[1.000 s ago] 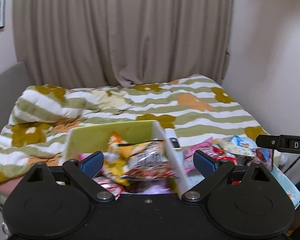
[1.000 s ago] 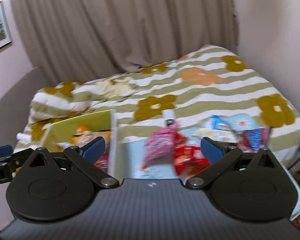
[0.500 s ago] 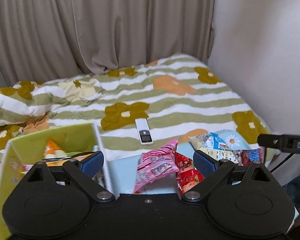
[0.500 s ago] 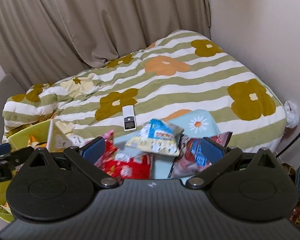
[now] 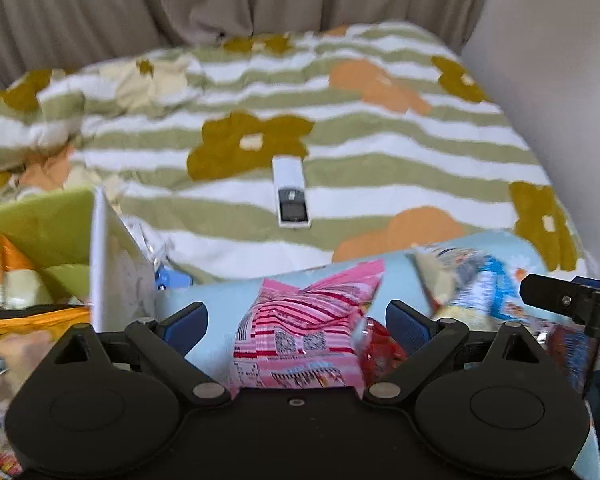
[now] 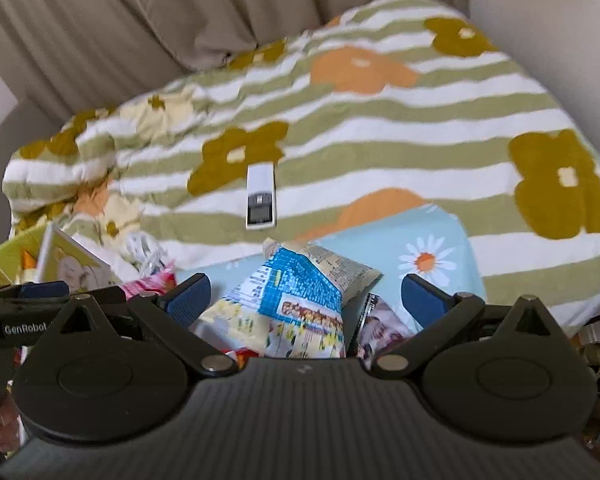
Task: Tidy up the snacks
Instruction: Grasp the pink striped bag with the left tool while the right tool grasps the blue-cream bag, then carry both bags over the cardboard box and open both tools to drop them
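My left gripper (image 5: 296, 322) is open, with a pink striped snack bag (image 5: 304, 332) lying between its fingers on a light blue daisy cloth (image 5: 216, 300). A red packet (image 5: 376, 348) lies beside the pink bag. My right gripper (image 6: 306, 298) is open over a blue and yellow snack bag (image 6: 296, 304), with a dark packet (image 6: 376, 324) to its right. A green box (image 5: 40, 224) holding orange and yellow snack bags (image 5: 16, 336) stands at the left. The right gripper's finger (image 5: 560, 300) shows at the left wrist view's right edge.
A white remote control (image 5: 290, 192) lies on the green striped flower blanket (image 5: 380, 152) beyond the snacks; it also shows in the right wrist view (image 6: 261, 196). Beige curtains (image 6: 180, 12) hang behind the bed. A wall (image 5: 560, 60) borders the bed on the right.
Both grippers swung right from the green box and dipped toward the loose snacks on the blue cloth. The pink bag now sits between the left fingers, the blue bag between the right.
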`<state>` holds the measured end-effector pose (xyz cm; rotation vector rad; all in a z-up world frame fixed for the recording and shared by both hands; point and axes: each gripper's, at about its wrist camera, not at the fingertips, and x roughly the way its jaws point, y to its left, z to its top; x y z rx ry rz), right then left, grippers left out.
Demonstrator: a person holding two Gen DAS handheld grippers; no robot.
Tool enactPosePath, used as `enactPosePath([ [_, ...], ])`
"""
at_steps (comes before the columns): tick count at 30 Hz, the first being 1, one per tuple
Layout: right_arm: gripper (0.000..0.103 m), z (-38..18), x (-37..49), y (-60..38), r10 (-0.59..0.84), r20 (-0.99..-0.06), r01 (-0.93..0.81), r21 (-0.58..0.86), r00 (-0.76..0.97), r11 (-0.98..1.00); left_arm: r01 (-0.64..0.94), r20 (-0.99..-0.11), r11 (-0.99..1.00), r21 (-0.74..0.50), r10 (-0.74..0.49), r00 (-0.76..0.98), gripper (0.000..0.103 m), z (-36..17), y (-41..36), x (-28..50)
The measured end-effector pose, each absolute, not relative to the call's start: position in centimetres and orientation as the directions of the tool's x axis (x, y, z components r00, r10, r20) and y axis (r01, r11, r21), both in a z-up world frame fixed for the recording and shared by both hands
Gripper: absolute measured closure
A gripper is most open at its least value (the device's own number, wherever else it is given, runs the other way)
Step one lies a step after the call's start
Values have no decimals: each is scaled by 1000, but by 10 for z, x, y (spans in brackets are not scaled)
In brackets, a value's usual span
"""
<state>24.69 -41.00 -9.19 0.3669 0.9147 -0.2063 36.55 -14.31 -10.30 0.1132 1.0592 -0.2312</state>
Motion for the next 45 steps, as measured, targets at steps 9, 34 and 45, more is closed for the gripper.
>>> enactPosePath([
  [9, 0, -138, 280, -423, 83, -842, 335, 300, 532, 893, 160, -935, 985, -71, -121, 332, 16, -150, -136, 392],
  [34, 26, -148, 289, -414, 176, -837, 298, 370, 518, 880, 95, -890, 984, -150, -176, 420, 24, -127, -121, 370],
  [45, 27, -89, 264, -383, 140, -768, 217, 344, 625, 914, 149, -803, 978, -148, -207, 559, 24, -63, -114, 329],
])
